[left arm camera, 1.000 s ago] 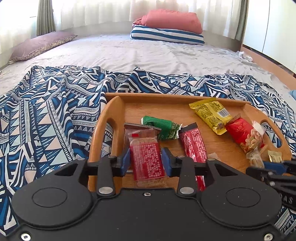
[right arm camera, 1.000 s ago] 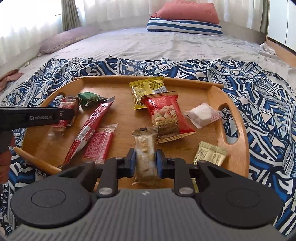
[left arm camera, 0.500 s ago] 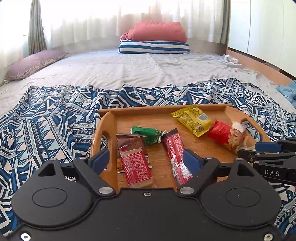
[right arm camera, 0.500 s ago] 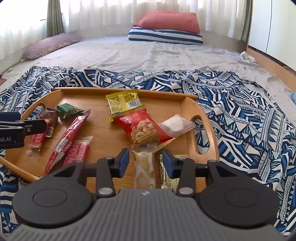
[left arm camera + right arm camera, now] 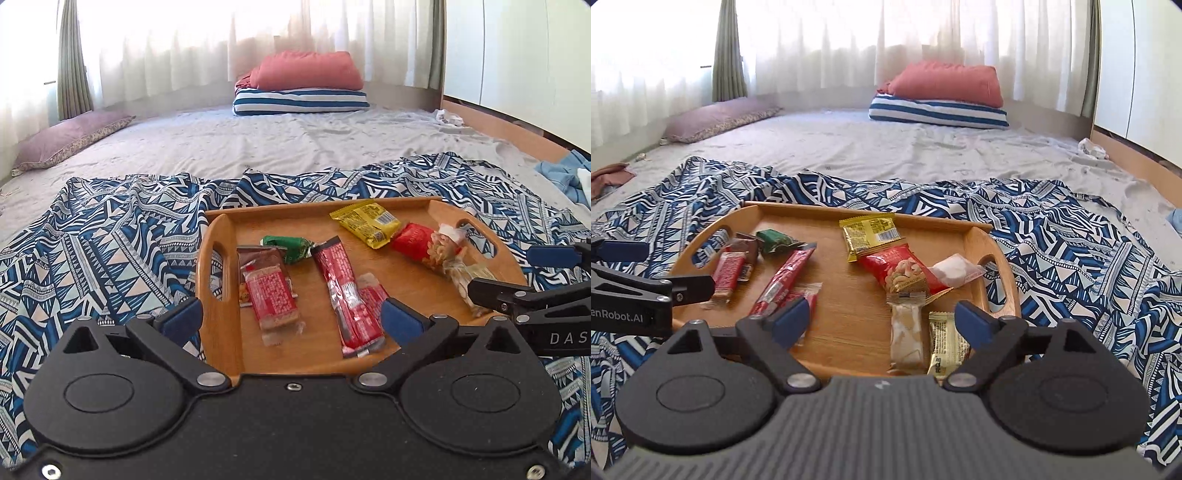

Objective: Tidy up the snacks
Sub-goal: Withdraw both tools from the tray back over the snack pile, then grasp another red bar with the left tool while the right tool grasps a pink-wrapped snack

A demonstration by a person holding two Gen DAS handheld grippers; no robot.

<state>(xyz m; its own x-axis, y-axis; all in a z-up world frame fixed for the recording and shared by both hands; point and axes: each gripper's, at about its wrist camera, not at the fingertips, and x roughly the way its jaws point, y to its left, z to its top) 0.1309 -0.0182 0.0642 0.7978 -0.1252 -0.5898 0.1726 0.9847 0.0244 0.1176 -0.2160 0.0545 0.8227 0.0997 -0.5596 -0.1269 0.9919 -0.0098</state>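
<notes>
A wooden tray [image 5: 413, 295] [image 5: 849, 325] on a patterned blue cloth holds several snacks. In the left wrist view I see a red wafer bar [image 5: 271, 295], a long red stick pack [image 5: 343, 295], a green pack [image 5: 291, 246], a yellow pack [image 5: 367, 221] and a red nut bag [image 5: 421, 245]. My left gripper [image 5: 291, 317] is open and empty, above the tray's near edge. My right gripper [image 5: 882, 323] is open and empty, just behind a clear cream bar [image 5: 905, 334] and a small gold pack [image 5: 945, 341]. A white pouch [image 5: 955, 269] lies by the right handle.
The blue patterned cloth [image 5: 110, 251] [image 5: 1071, 258] covers the near part of a grey bed. Striped and red pillows [image 5: 301, 83] sit at the far end, a purple pillow [image 5: 70, 134] at far left. A wooden bed edge [image 5: 1137, 166] and white cupboards stand right.
Both grippers let go of their snacks, opened wide and pulled back and up from the tray. The red wafer bar and the cream bar now lie on the tray.
</notes>
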